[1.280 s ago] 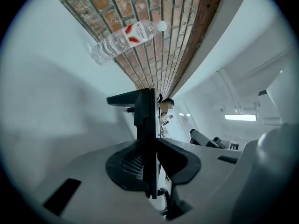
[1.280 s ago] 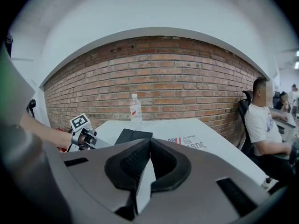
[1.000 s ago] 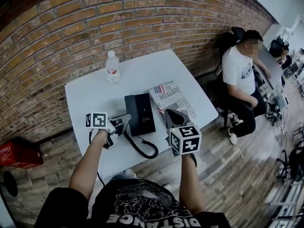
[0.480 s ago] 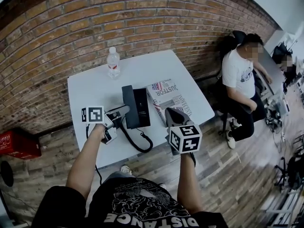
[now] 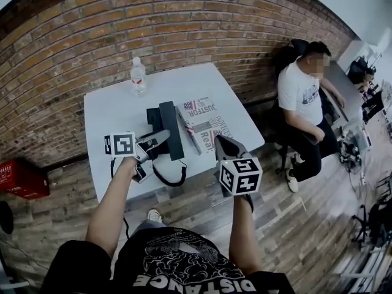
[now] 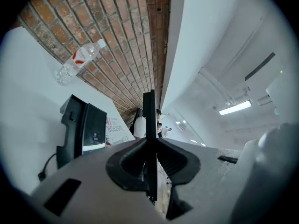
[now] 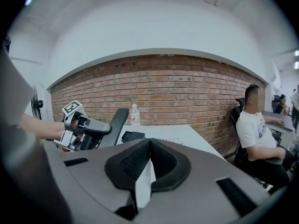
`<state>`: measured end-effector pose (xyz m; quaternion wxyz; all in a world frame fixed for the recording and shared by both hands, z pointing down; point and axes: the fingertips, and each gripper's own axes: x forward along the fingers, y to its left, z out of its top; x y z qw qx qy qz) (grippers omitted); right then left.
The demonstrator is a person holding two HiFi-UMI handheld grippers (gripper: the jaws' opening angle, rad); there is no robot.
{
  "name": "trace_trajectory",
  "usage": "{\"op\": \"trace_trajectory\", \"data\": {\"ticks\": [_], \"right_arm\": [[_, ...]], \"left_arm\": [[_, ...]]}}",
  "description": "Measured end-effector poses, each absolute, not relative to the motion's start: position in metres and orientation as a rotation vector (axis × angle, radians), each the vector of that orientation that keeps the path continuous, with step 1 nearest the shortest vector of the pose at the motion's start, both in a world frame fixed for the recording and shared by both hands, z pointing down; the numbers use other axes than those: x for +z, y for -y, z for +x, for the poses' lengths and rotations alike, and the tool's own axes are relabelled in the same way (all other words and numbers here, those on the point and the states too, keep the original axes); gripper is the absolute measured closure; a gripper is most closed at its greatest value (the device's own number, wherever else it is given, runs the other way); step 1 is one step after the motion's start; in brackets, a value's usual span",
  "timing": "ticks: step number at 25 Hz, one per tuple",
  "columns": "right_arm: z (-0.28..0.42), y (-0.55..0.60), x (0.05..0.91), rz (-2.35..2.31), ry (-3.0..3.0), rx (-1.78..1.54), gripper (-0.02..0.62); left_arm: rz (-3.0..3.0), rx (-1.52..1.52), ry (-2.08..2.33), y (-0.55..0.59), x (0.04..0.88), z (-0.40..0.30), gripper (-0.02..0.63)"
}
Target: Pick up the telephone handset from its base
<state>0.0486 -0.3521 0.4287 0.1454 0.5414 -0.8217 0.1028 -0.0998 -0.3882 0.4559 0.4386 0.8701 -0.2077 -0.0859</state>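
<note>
Jaws, left gripper (image 5: pixel 160 137): pinched on the black telephone handset (image 7: pixel 117 120), one pad on each broad side, partway along its length. In the left gripper view the handset shows edge-on, a thin dark bar rising straight out between the pads.

Jaws, right gripper (image 7: pixel 149 146): pressed together at the tips with nothing between them. This gripper is off to the handset's right, well apart from it.

Handset, position: raised in the air, clear of the base (image 6: pixel 91 127), which sits on the white table (image 5: pixel 110 115).

Handset, axis: in the head view the long axis runs from the person toward the brick wall (image 5: pixel 73 35), roughly along the base's long side. In the right gripper view it is tilted, far end higher.

Cord (image 5: pixel 170 177): black, coiled, looping below the handset's near end by the table's front edge.

Magazine (image 5: pixel 205 127): just right of the base, flat on the table. The cover reads "JUSTFOR" and "Real" beside a flag graphic.

Water bottle (image 5: pixel 138 75): upright near the wall, red label, print too small to read.

Wearer's shirt (image 5: pixel 184 268): black, lettered "DISTANCE".

Seated person (image 5: pixel 300 97): right of the table.
</note>
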Motion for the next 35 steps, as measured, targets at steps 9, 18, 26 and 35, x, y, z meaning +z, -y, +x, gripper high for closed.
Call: {"op": "trace_trajectory", "data": {"ticks": [9, 18, 26, 35], "right_arm": [[0.095, 0.319, 0.408, 1.58, 2.383, 0.236, 0.594], [0.137, 0.29, 0.397, 1.602, 2.396, 0.197, 0.594], [0.171, 0.269, 0.4, 1.638, 2.376, 0.203, 0.595], [0.187, 0.266, 0.41, 1.664, 2.363, 0.233, 0.594]], "left_arm": [[2.285, -0.248, 0.564, 0.347, 0.406, -0.045, 0.533], [2.379, -0.216, 0.716, 0.313, 0.39, -0.005, 0.534], [2.416, -0.188, 0.819, 0.286, 0.389, 0.031, 0.534], [2.415, -0.153, 0.883, 0.282, 0.396, 0.037, 0.534]]}}
